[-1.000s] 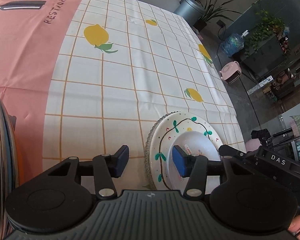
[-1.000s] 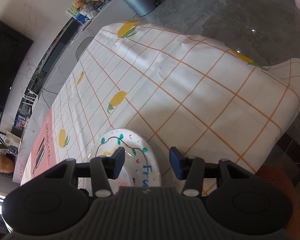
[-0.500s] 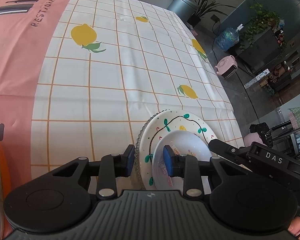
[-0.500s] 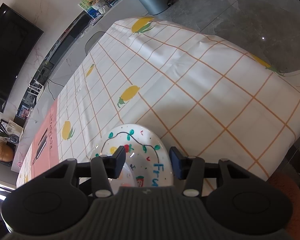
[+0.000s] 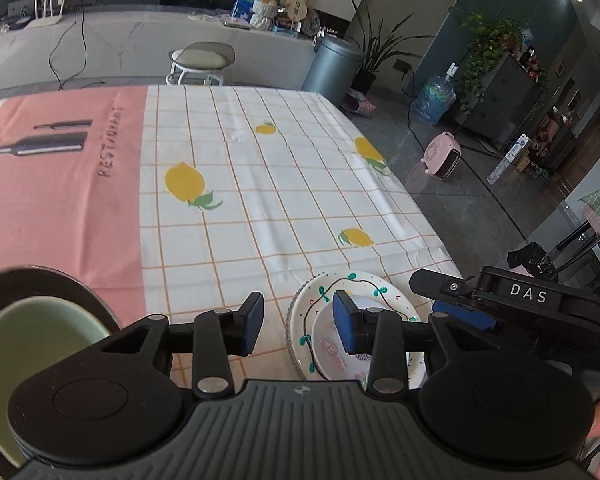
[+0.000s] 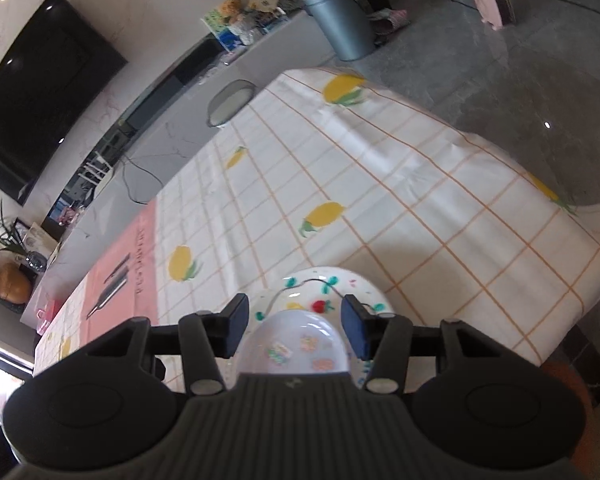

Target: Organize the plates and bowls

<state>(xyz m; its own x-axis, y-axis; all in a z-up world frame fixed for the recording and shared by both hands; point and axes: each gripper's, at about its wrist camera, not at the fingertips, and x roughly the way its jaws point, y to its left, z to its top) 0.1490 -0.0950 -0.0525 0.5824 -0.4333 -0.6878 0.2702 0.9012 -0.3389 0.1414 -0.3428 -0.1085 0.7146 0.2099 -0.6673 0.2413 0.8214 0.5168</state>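
Note:
A white plate (image 5: 364,286) painted with a green vine lies near the table's front right corner, and a small white bowl (image 5: 332,350) with stickers sits in it. My left gripper (image 5: 299,322) hovers above the plate's left rim. Its jaws are opening and nothing is between the pads. In the right wrist view the same plate (image 6: 328,284) and small bowl (image 6: 296,348) lie just below my right gripper (image 6: 295,328), which is open and holds nothing. A pale green bowl (image 5: 32,352) rests on a dark dish (image 5: 60,280) at the lower left.
The chequered lemon tablecloth (image 5: 260,200) ends at the table's right edge close to the plate. The right gripper's black body (image 5: 508,296) sits beside the plate. A stool (image 5: 202,60), a grey bin (image 5: 332,64) and a pink heater (image 5: 440,156) stand on the floor beyond.
Both grippers have risen and drawn back from the plate. The left jaws narrowed near the plate's rim, then widened. The green bowl on its dark dish has come into the left view.

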